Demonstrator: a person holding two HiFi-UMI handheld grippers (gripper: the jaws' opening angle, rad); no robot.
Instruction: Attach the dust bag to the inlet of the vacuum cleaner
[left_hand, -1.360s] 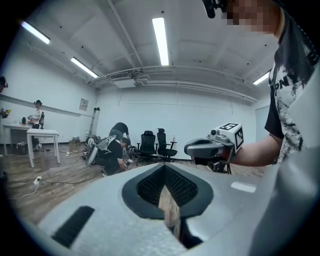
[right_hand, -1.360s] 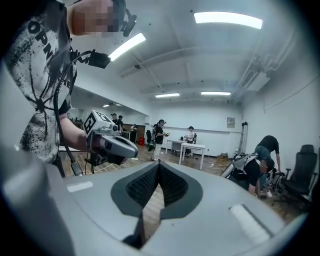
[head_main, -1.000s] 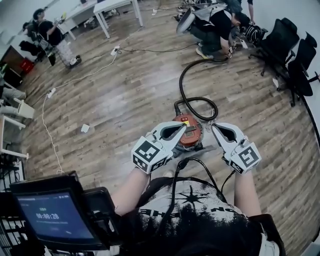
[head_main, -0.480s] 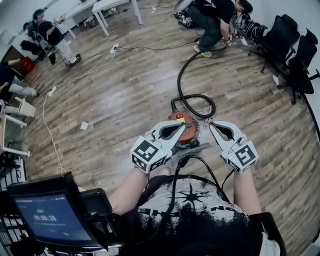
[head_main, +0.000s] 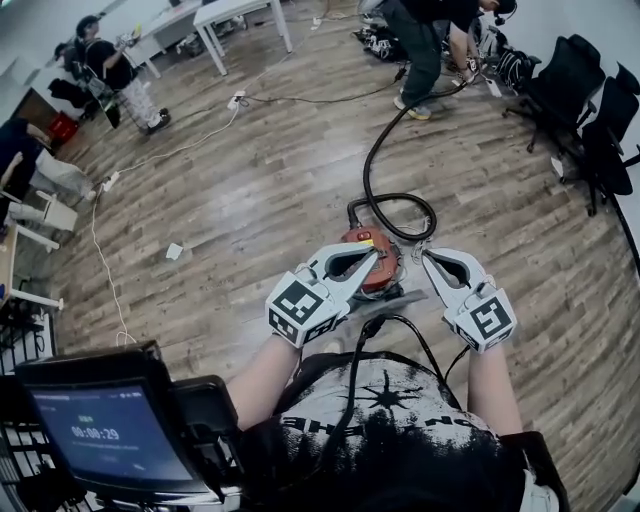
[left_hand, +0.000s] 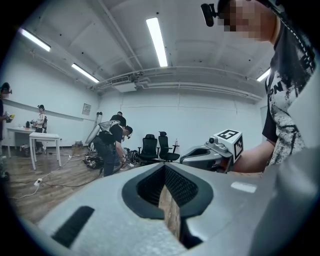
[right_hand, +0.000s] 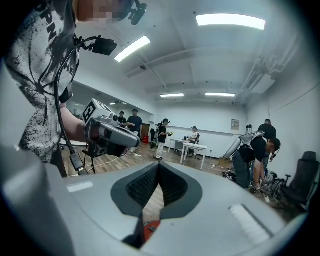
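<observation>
Progress stays unsettled: the left tool (head_main: 376, 255) and the right tool (head_main: 425, 259) hang shut and empty just above the orange vacuum cleaner (head_main: 388, 270) on the floor (head_main: 250, 200), and neither dust bag nor inlet can be made out.

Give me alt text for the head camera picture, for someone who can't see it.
Two grey handheld claws, the left claw and right claw, both shut and empty, hover either side of a round orange vacuum cleaner on a wooden plank floor. Its black hose loops away.
</observation>
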